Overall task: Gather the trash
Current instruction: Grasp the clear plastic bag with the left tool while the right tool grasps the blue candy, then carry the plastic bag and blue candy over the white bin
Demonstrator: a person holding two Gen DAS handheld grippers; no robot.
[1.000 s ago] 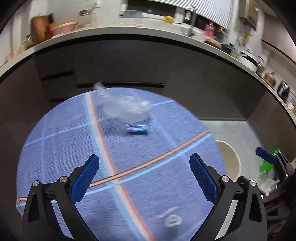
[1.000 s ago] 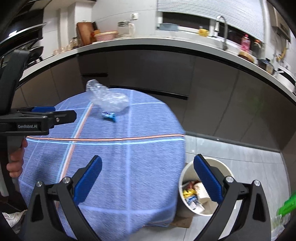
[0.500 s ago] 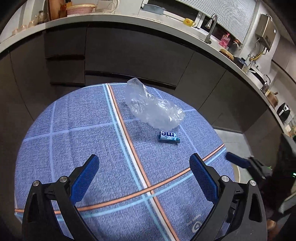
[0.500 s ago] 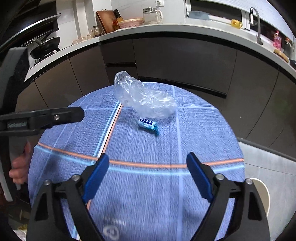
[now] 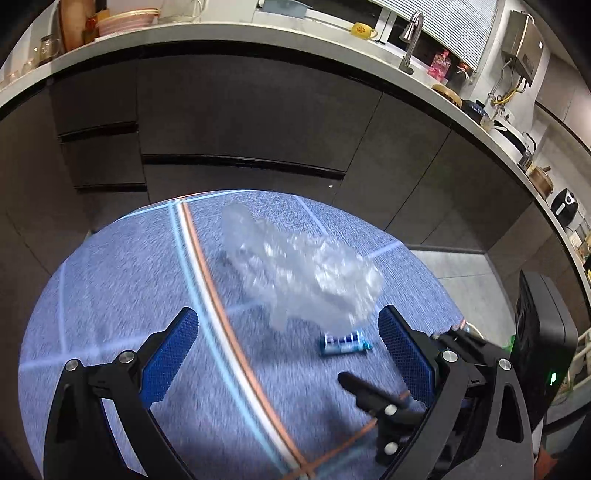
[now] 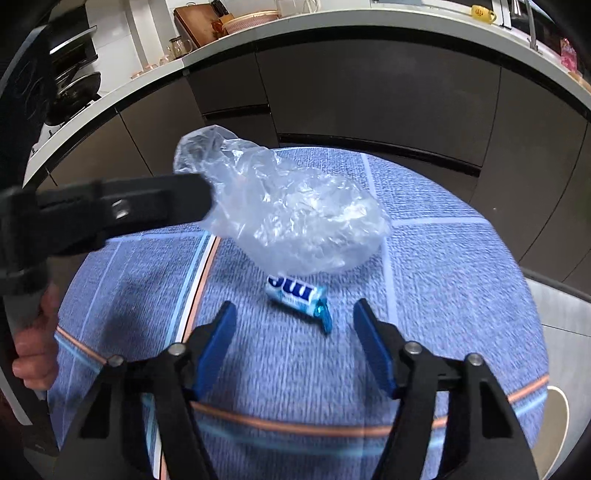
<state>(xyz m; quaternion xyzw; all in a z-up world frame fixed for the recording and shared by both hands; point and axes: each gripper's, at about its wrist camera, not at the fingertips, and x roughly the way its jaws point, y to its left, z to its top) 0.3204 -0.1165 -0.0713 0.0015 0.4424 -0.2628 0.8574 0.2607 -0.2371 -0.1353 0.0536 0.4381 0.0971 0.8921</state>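
My right gripper (image 6: 295, 339) hangs low over the table (image 6: 461, 314), its blue fingers (image 6: 216, 347) spread wide with nothing between them. Just beyond their tips lies the small blue candy wrapper (image 6: 297, 293), flat on the blue woven cloth, tilted with its twisted end pointing toward my right-hand finger. It sits a little past the gap between the fingers, touching neither.

My left gripper (image 5: 288, 354) is likewise released, fingers (image 5: 168, 360) parted and holding nothing. From its camera the same wrapper (image 5: 343, 343) shows ahead and to the right, near the inner face of the right-side finger (image 5: 404, 354), though not between the pads. The dark tip of my right gripper pokes into that view from the lower right, close to the wrapper.

Right behind the wrapper rests the crumpled clear plastic bag (image 6: 291, 214), its near edge overlapping or just touching the wrapper's far end; I cannot tell which. One end of the bag rises toward the far left, where one dark finger of my left gripper (image 6: 110, 210) crosses in front of it in the right camera.

An orange and pale blue stripe (image 5: 207, 273) runs across the cloth left of the bag. Beyond the round table stand dark cabinets (image 5: 251, 110) under a pale worktop (image 5: 221, 35) carrying a yellow cup (image 5: 364, 29).
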